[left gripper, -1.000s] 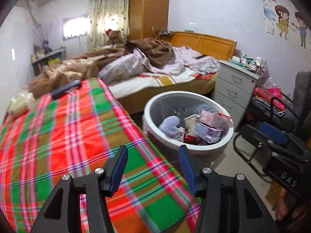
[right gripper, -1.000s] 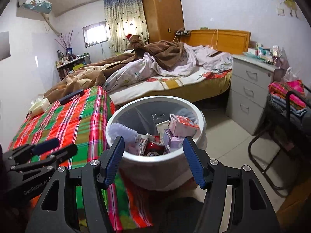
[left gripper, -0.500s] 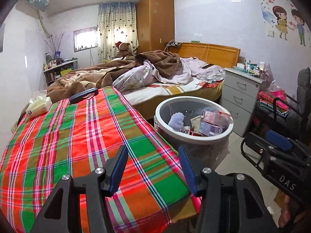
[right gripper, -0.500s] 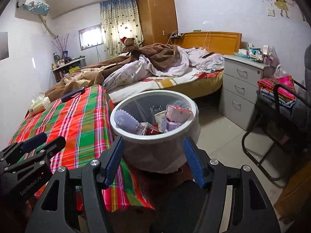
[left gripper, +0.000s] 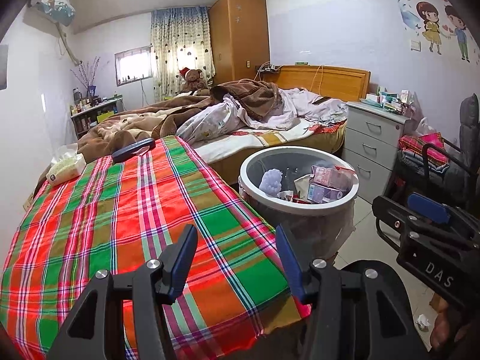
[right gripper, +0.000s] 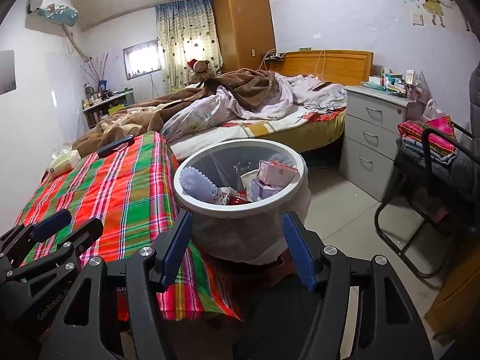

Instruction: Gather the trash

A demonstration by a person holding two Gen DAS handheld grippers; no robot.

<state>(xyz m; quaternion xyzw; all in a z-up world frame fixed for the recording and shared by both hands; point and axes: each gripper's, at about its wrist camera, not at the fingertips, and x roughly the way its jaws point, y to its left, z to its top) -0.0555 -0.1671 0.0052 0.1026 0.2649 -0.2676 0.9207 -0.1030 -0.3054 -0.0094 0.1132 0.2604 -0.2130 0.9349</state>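
Both pairs of jaws are found parted with nothing between them: the left gripper [left gripper: 235, 255] is held over the near corner of the plaid cloth, and the right gripper [right gripper: 237, 247] is held low in front of the bin, its blue pads framing the bin's lower wall without touching it. A bed [left gripper: 270, 138] with rumpled brown and pale bedding is observed across the back of the room, a wooden headboard behind it and a tall wardrobe [left gripper: 238, 33] in the corner. A table under a red, green and orange plaid cloth [left gripper: 120, 210] is noted at the left foreground. A grey drawer unit [left gripper: 372, 138] stands right of the bed, its top crowded with small items too small to identify. A dark folding chair [right gripper: 426, 186] loaded with folded textiles is seen at the right. The bin [right gripper: 240, 207], round, white-rimmed and lined with a clear bag, stands on the floor just beside the table's right edge, between table and drawers. Trash is recorded inside it: a pale lilac ridged item [right gripper: 195, 181] against the left wall, pink and lilac cartons [right gripper: 274, 172] to the right, and red and white scraps at the centre. A tissue pack [left gripper: 64, 168] and a dark flat case [left gripper: 133, 150] lie at the cloth's far end. A crumpled white scrap [left gripper: 423, 321] lies on the floor tiles at the lower right of the left view.
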